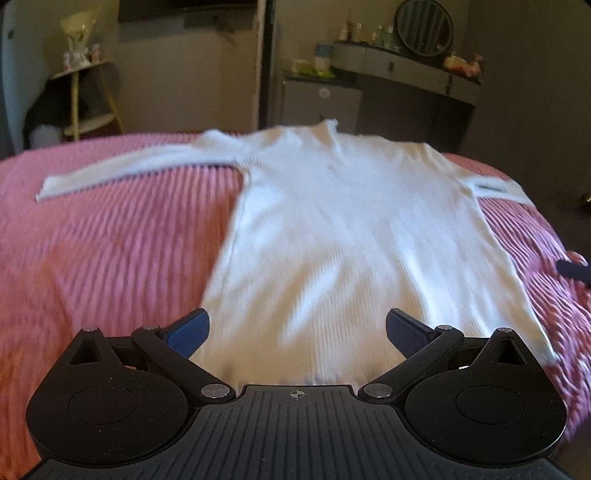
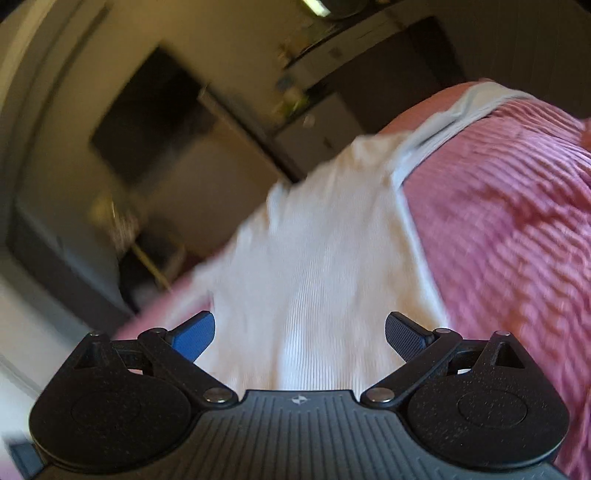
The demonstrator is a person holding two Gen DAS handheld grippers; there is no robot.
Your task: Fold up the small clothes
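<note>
- Left wrist view: a pink ribbed bedspread [image 1: 110,240] fills the lower field, with a dim room behind it.
- White ribbed long-sleeved top [image 1: 351,240]: lies flat on the bedspread, hem nearest the camera and collar at the far edge; one sleeve stretches out to the left, the other runs off the bed edge at right. The picture is blurred, so no label on the cloth can be read.
- Left gripper [image 1: 297,332]: jaws spread wide, blue pads apart over the hem, gripping nothing. A small crosshair mark sits on its black body; no lettering is legible.
- Background furniture: a grey dresser [image 1: 406,70] with a round mirror [image 1: 424,27] and small bottles; a white-and-yellow side table [image 1: 88,99] at left. Any writing there is too blurred to read.
- Right wrist view, tilted: the same white top [image 2: 314,258] runs up the frame, with the bedspread [image 2: 517,221] to its right.
- Right gripper [image 2: 300,334]: jaws also wide apart above the hem, empty. A small diamond-shaped emblem marks its body, without readable text.
</note>
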